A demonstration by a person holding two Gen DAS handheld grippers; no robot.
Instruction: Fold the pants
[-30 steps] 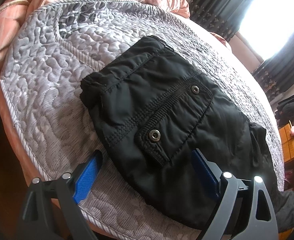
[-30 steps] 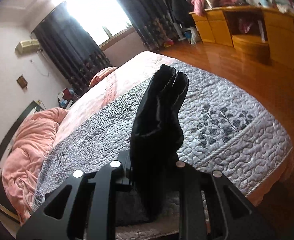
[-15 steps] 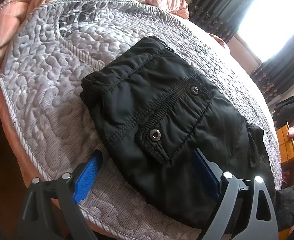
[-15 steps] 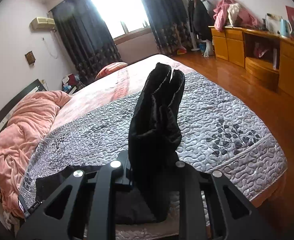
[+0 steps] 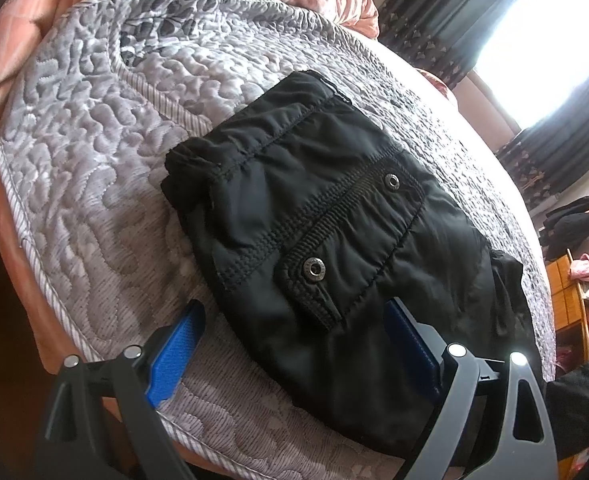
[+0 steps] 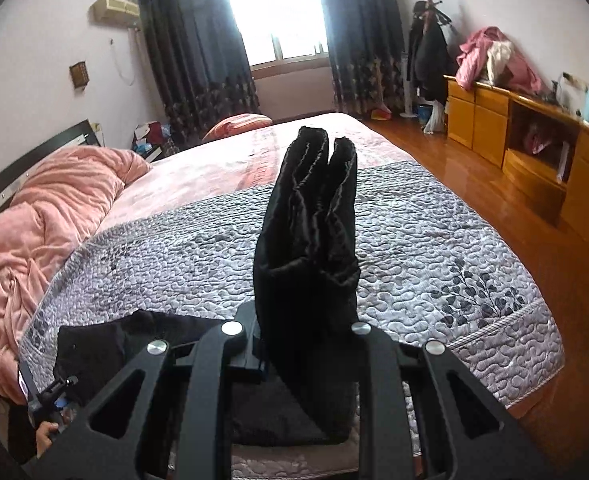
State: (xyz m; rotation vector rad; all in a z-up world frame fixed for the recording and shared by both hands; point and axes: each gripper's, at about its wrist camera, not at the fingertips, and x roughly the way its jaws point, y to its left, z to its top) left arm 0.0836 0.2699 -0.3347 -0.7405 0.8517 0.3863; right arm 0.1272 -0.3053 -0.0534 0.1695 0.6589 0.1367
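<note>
The black pants (image 5: 334, 240) lie on the grey quilted bedspread (image 5: 94, 160), waistband and snap-button pocket facing up in the left wrist view. My left gripper (image 5: 294, 344) is open, its blue pads on either side of the pants' near edge, holding nothing. My right gripper (image 6: 306, 344) is shut on the pants' leg ends (image 6: 310, 216), which stand up above the bed. The waist part of the pants (image 6: 106, 344) lies at the lower left of the right wrist view.
A pink duvet (image 6: 42, 216) is bunched at the head of the bed. The bed's edge (image 5: 34, 288) drops off near my left gripper. Wooden floor (image 6: 474, 168) and a yellow wooden cabinet (image 6: 534, 144) are to the right. Dark curtains (image 6: 198, 60) frame a bright window.
My right gripper has swung left with the leg ends still held, bringing the waist part and more of the room into view. The left gripper has barely moved.
</note>
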